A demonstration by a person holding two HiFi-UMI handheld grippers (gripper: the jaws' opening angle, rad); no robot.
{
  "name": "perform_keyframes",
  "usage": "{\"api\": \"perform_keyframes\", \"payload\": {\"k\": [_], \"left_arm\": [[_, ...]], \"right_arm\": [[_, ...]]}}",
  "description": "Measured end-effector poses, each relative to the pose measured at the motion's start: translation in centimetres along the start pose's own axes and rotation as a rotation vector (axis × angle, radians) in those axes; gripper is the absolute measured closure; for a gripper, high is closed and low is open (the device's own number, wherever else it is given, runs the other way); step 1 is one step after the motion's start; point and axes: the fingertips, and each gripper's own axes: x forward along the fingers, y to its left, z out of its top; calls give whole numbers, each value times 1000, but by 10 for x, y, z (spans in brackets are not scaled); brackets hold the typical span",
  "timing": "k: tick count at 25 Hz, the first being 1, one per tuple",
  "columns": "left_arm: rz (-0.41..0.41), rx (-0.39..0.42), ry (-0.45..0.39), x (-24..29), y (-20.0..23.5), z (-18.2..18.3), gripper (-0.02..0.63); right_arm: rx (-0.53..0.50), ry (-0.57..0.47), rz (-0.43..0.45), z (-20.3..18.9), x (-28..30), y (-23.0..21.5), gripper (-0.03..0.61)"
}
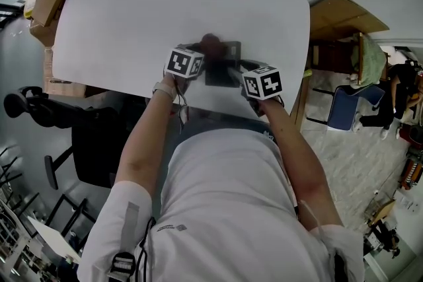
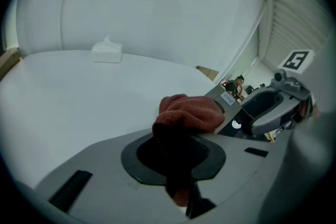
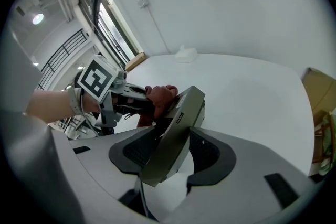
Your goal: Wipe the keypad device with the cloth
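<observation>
— Where is the keypad device (image 1: 221, 69) on the table (image 1: 132, 23)?

— Close to the table's near edge, about midway along it, right in front of the person. It is a flat grey slab, and in the head view it reads as a dark rectangle between the two marker cubes.

— What is the right gripper (image 3: 173, 152) doing?

— Its jaws are spread wide. The device stands slanted in the gap between them, its lower corner down by the pads and its upper end leaning out over the table.

— And the left gripper (image 2: 178, 150)?

— Its jaws are pressed nearly together, pinching the reddish-brown cloth (image 2: 189, 115). The cloth bunches up out of the pads into a rounded wad.

— Does the cloth reach the device?

— Yes. In the right gripper view the wad lies against the device's upper left edge, above the table surface near that same near edge.

— Anything else on the table?

— A small white packet (image 2: 107, 52) sits alone towards the table's far side, well apart from the device. A cardboard box (image 1: 46, 0) shows just off the table's far left corner.
</observation>
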Motion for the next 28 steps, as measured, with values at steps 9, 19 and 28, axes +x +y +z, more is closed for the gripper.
{"api": "perform_keyframes", "payload": {"k": [9, 19, 28], "left_arm": [[42, 104, 77, -18, -10, -58, 555], [-15, 35, -24, -44, -28, -54, 555], [-177, -4, -210, -51, -66, 18, 555]], "right_arm": [[-32, 26, 10, -6, 0, 7, 376], [-186, 116, 68, -20, 3, 31, 376], [-218, 128, 76, -24, 7, 41, 376]]}}
